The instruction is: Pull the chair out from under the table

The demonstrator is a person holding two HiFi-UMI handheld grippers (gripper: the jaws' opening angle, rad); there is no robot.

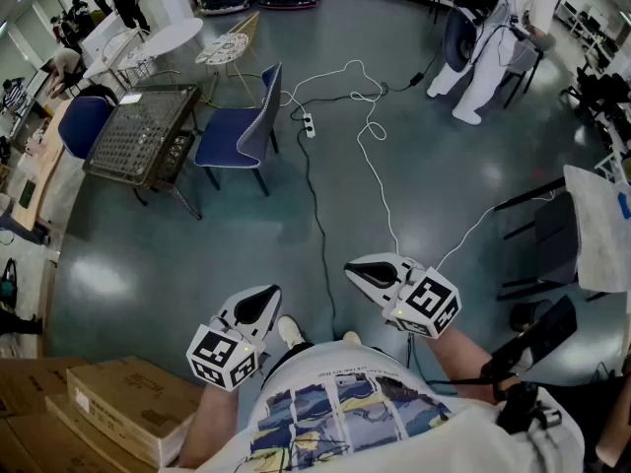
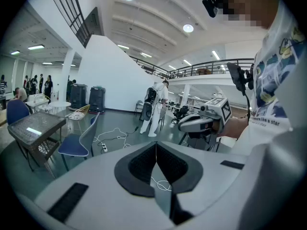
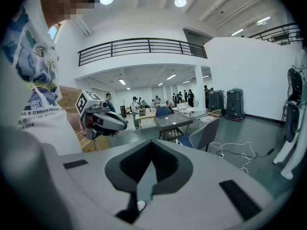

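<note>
A blue chair (image 1: 237,131) with a grey back stands on the grey floor, its seat toward a dark mesh-topped table (image 1: 143,131) at the upper left. Both also show in the left gripper view, chair (image 2: 79,143) and table (image 2: 36,126), and in the right gripper view, chair (image 3: 204,135) and table (image 3: 172,122). My left gripper (image 1: 258,305) and right gripper (image 1: 370,274) hover close to my body, far from the chair. Each one is shut with nothing between its pads, left gripper (image 2: 156,150), right gripper (image 3: 152,162).
A white cable and power strip (image 1: 310,124) trail across the floor between me and the chair. Cardboard boxes (image 1: 118,402) sit at the lower left, a black chair (image 1: 537,235) at the right. A second blue chair (image 1: 84,124) stands beyond the table. A person in white (image 1: 483,47) sits far back.
</note>
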